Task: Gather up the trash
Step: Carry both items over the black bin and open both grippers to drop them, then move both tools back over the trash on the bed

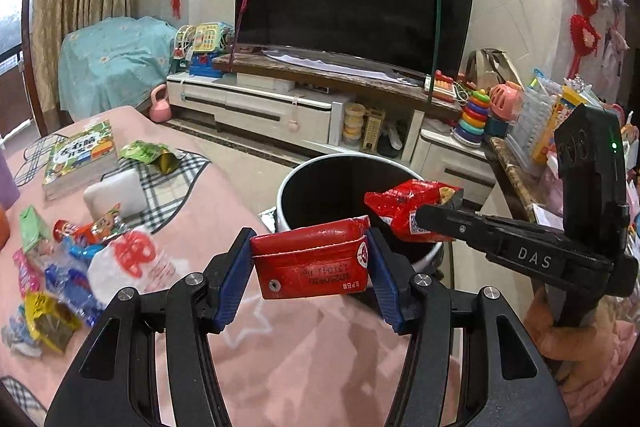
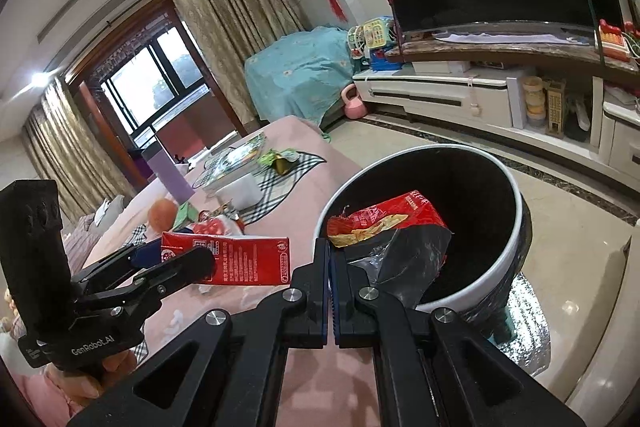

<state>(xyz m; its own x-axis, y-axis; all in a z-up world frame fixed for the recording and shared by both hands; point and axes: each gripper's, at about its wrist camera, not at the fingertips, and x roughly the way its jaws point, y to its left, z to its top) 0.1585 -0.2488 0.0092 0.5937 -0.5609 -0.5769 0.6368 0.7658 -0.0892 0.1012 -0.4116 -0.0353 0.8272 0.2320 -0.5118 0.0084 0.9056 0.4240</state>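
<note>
Left gripper (image 1: 310,259) grasps a red drink carton (image 1: 312,261) across its width, blue pads (image 1: 230,281) pressed against both side faces; carton lies on its side with the printed date stamp facing the camera. Seen from the right wrist, the same carton (image 2: 236,259) hangs over the pink tablecloth (image 2: 312,183), just short of the bin. Right gripper (image 2: 330,291) is clenched fully, jaws together on the torn edge of a red snack bag (image 2: 394,223); silver inner lining of the bag shows at the pinch point. From the left wrist the bag (image 1: 408,211) sits at the tip of the right gripper (image 1: 456,205) and overlaps the bin's near rim. Trash bin (image 1: 286,195): round, white outside, dark inside, standing on the floor just beside the table edge; in the right wrist view the bag hangs over its opening (image 2: 516,211). A hand (image 1: 576,343) holds the right gripper's handle at lower right. Remaining litter: a heap of coloured wrappers (image 1: 60,267) on the table's left part, a green wrapper (image 1: 150,155) farther back on a checked cloth (image 1: 176,187), next to a children's book (image 1: 80,155). Television (image 1: 356,3) on a low cabinet behind.
</note>
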